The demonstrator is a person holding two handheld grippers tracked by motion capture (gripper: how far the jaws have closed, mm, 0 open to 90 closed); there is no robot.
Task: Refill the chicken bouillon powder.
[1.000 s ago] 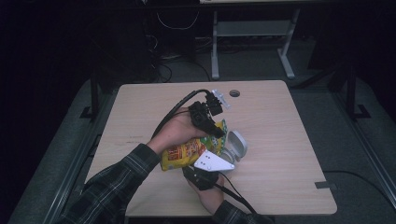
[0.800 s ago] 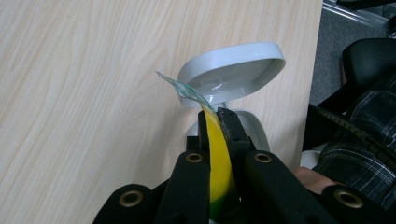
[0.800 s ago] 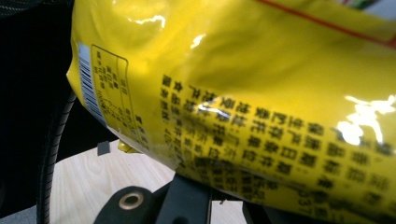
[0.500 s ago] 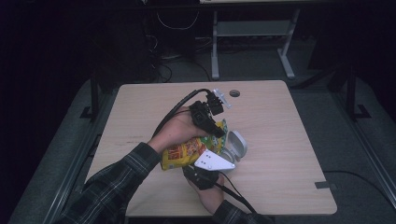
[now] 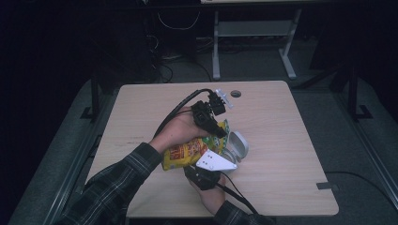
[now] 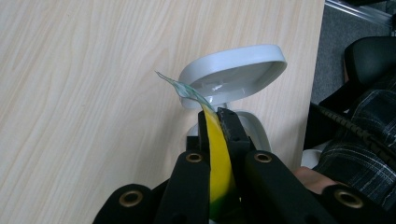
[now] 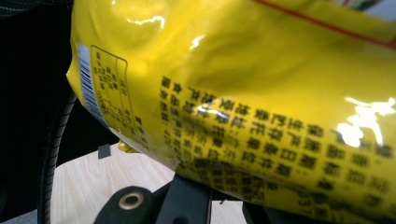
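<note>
A yellow snack bag [image 5: 184, 153] hangs over the wooden table [image 5: 281, 122], held between both grippers. My left gripper [image 5: 219, 133] comes down from the upper left, and in the left gripper view it [image 6: 217, 115] is shut on the bag's thin top edge [image 6: 215, 154]. A small white container [image 5: 238, 146] with its lid [image 6: 233, 74] tipped open stands just beyond. My right gripper [image 5: 206, 165] sits under the bag's near end. In the right gripper view the bag [image 7: 243, 93] covers the jaws, and its lower edge runs down between them.
Black cables trail from both grippers across the table. A round hole [image 5: 235, 93] lies near the table's far edge. A plaid sleeve [image 5: 112, 183] crosses the near left corner. Desk legs and cables stand on the dark floor behind.
</note>
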